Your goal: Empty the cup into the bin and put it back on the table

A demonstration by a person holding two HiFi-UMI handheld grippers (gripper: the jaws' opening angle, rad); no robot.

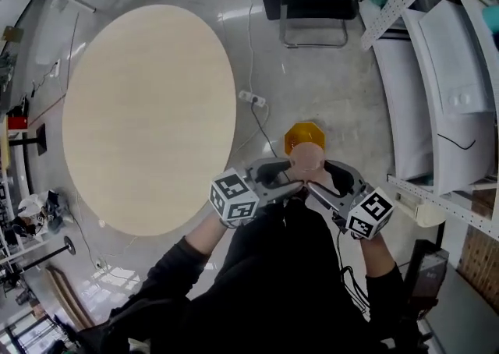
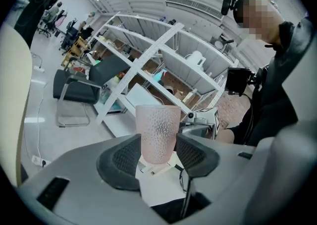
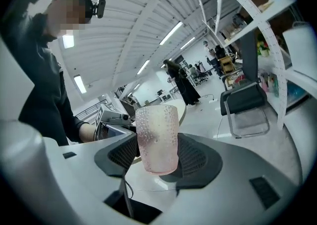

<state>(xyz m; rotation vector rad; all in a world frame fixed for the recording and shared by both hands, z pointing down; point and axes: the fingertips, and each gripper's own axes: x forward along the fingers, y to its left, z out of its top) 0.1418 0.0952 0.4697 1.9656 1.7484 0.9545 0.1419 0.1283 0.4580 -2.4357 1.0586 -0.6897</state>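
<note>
The dimpled pink cup (image 1: 306, 159) is clamped low on its wall by the jaws of the left gripper (image 2: 157, 154) and, from the opposite side, the right gripper (image 3: 156, 157). It is held over the orange bin (image 1: 304, 136), right of the round bench (image 1: 148, 111). It is judged light, stiff and slippery, so a firm hold on the textured wall is favoured.

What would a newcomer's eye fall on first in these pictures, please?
A pink dimpled cup stands out, clamped between the left gripper and the right gripper at once, close in front of the person. In the head view an orange bin on the floor shows just past it, with a large round pale table to the left.
</note>
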